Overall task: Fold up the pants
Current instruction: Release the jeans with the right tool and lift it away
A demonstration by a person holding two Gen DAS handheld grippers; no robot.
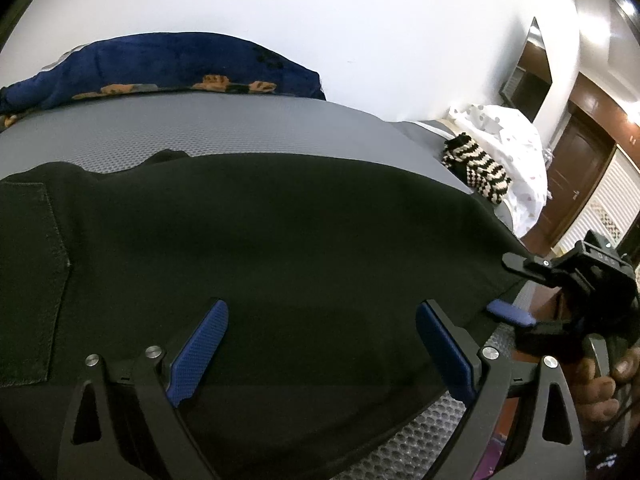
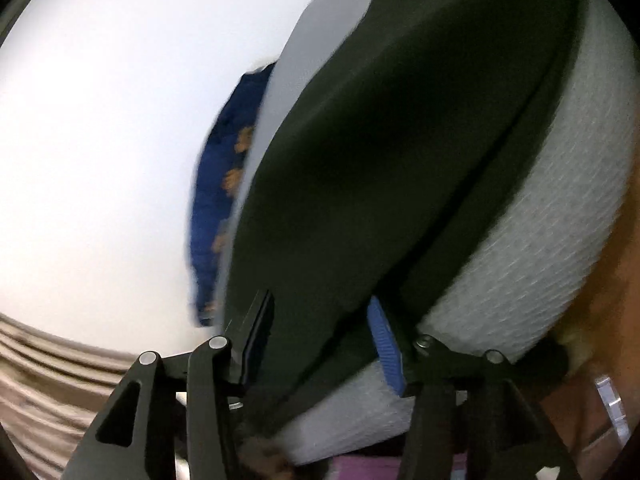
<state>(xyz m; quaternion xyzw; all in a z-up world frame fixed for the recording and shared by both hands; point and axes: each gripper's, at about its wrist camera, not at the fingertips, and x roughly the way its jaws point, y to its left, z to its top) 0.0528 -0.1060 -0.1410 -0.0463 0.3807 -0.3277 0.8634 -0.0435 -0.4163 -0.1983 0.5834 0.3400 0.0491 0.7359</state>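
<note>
Black pants (image 1: 260,240) lie spread flat on a grey mesh-textured mattress (image 1: 200,128), with a back pocket (image 1: 28,280) at the left. My left gripper (image 1: 320,320) is open just above the pants near their front edge, holding nothing. My right gripper (image 1: 516,288) shows at the right in the left wrist view, at the pants' right edge, with one blue pad (image 1: 510,314) under the cloth edge. In the tilted, blurred right wrist view, its jaws (image 2: 320,312) stand apart around the edge of the pants (image 2: 400,140), not closed on it.
A blue blanket with orange prints (image 1: 160,68) lies along the white wall behind the mattress. A black-and-cream striped cloth (image 1: 476,168) and a white dotted cloth (image 1: 516,148) lie at the far right. A brown door (image 1: 576,176) stands beyond them.
</note>
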